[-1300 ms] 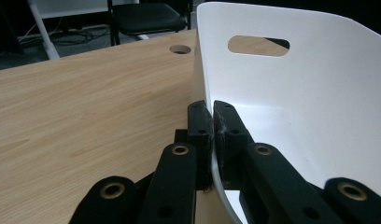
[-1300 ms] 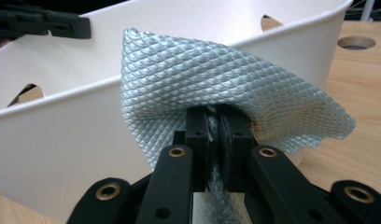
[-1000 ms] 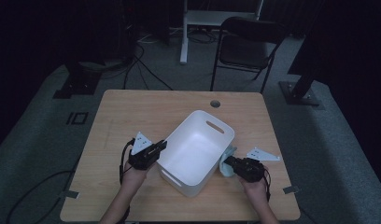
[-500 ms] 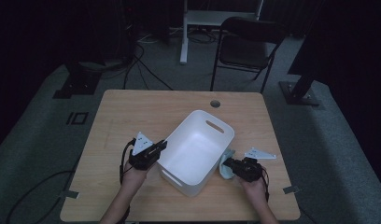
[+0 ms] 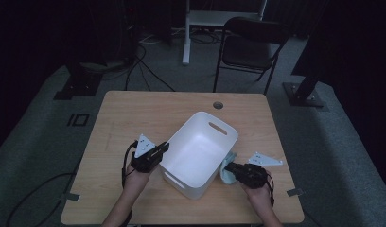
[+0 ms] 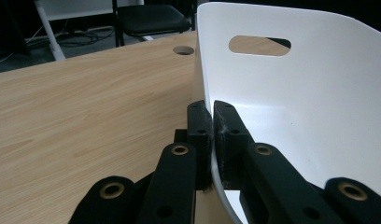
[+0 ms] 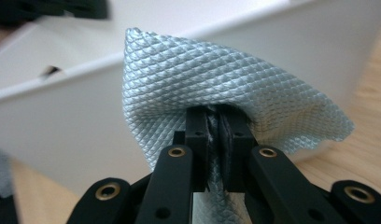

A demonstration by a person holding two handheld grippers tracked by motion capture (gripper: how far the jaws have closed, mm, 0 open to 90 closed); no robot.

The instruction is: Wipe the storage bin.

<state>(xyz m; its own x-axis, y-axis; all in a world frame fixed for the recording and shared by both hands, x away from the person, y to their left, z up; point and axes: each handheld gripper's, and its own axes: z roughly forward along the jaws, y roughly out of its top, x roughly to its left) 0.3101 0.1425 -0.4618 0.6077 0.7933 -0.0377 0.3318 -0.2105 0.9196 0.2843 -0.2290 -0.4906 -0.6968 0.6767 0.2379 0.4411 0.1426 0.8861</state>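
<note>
A white plastic tub [image 5: 199,150] with handle slots stands at the middle of the wooden table [image 5: 134,113]. My left gripper [image 5: 162,149] is shut on the tub's left rim [image 6: 203,70], one jaw outside the wall and one inside. At the tub's right side my right gripper [image 5: 230,169] is shut on a pale blue-green cloth [image 5: 227,168]. In the right gripper view the quilted cloth [image 7: 216,74] bulges up over the closed jaws and lies against the tub's outer wall [image 7: 76,121].
A round cable hole [image 5: 218,104] sits near the table's far edge. A black folding chair [image 5: 250,49] and a white desk leg [image 5: 186,33] stand beyond the table. Cables run over the grey floor at left.
The right gripper and its cloth have moved a little left, closer to the tub's right wall. The left gripper stays on the rim.
</note>
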